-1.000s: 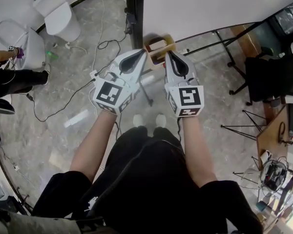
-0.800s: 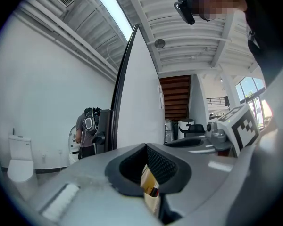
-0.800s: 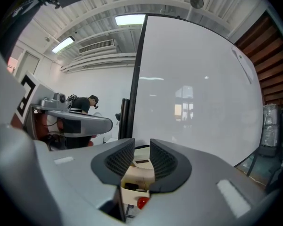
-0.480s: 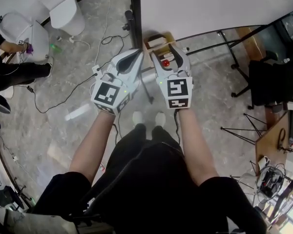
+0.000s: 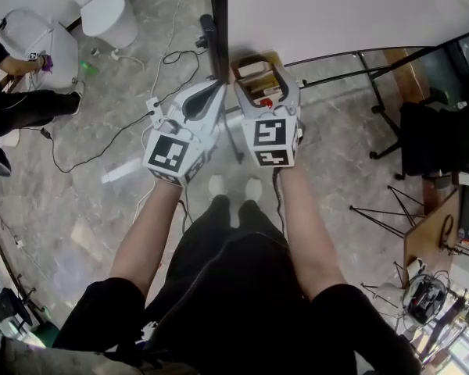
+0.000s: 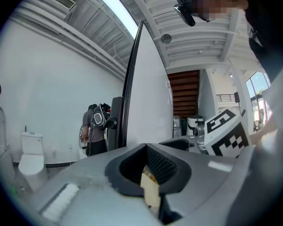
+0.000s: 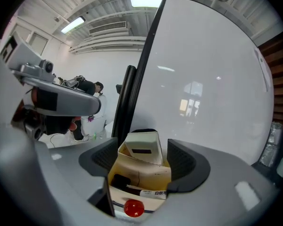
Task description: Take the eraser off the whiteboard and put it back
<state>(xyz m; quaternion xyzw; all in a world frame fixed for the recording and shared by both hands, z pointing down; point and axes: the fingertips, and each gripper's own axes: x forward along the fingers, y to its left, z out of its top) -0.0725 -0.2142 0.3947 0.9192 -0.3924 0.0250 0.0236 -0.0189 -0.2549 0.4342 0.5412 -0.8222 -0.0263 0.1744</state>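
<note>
eraser stood on end in a cardboard box by the lower edge of the whiteboard, straight ahead of the right tongs and framed between their two pads. those tongs were spread wide, having just been opening, and neither pad pressed on the eraser or the box. a marker and a red ball lay in the box, nearer to the tongs than the eraser. the left tongs were pressed together just to the left of the right ones, pinching nothing i could make out. by my reading, the step in hand was the reach to pick the eraser up, with the grip not yet made. the next move would call for easing the right tongs forward over the box's near wall so that the pads flank the eraser alone. they would then close on its sides and lift it straight up, clear of the marker.
</note>
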